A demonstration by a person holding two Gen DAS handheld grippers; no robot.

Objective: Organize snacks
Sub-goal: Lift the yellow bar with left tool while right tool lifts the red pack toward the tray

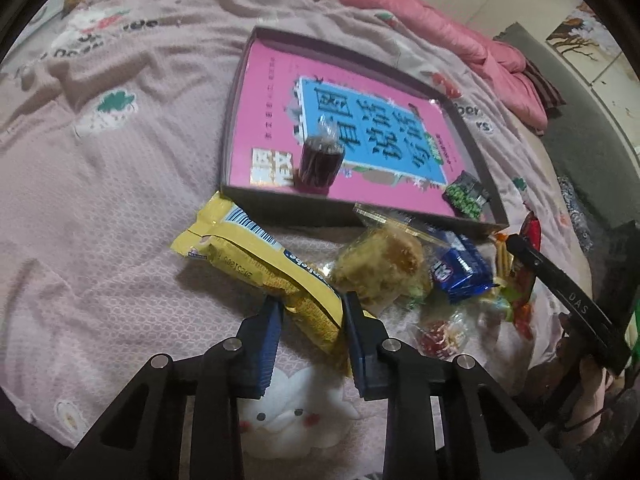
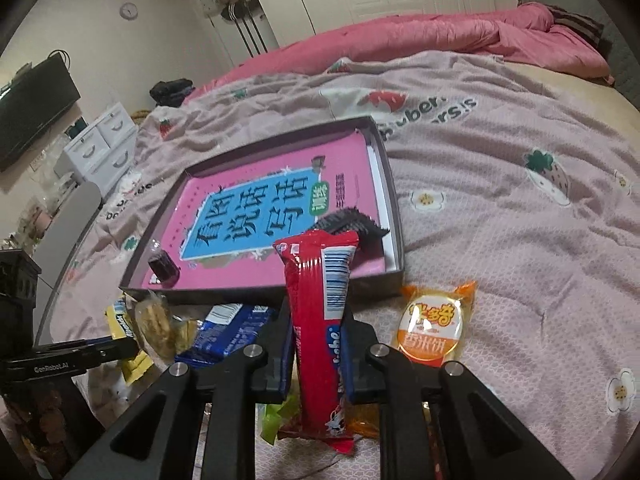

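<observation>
**Snack sorting: both grippers loaded, tray transfer pending**

While most of the snacks lie loose on the bedspread (image 2: 500, 208) beside the tray (image 1: 236, 92), each gripper has a packet in hand, so the step in progress is judged to be pick-up ahead of transfer into the tray.

Left gripper (image 1: 310, 312): jaws closed on the near end of the yellow packet (image 1: 256, 256). The packet runs away from the jaws toward the tray's near wall; its far end appears to rest on or just above the cloth, which cannot be settled from this view.

Right gripper (image 2: 318, 344): jaws clamped on the lower half of the red packet (image 2: 320, 312). The packet stands roughly upright between the fingers, its top end rising in front of the tray's near edge, clear of the bedspread.

Tray contents: a dark jelly cup (image 1: 320, 160) near the front wall and a small green-and-black packet (image 1: 466, 194) toward one front corner. The rest of the pink floor is bare.

Still outside the tray: a clear-wrapped pastry (image 1: 380, 264), a blue packet (image 1: 460, 268), an orange rice-cracker packet (image 2: 432, 328) just beside the right gripper, and smaller wrapped items near the pile.

Next move, as judged: carry each held packet over the near wall and set it down on bare floor, clear of the jelly cup. The wall must be cleared first, and the two grippers work close together, so a collision is the chief risk.
</observation>
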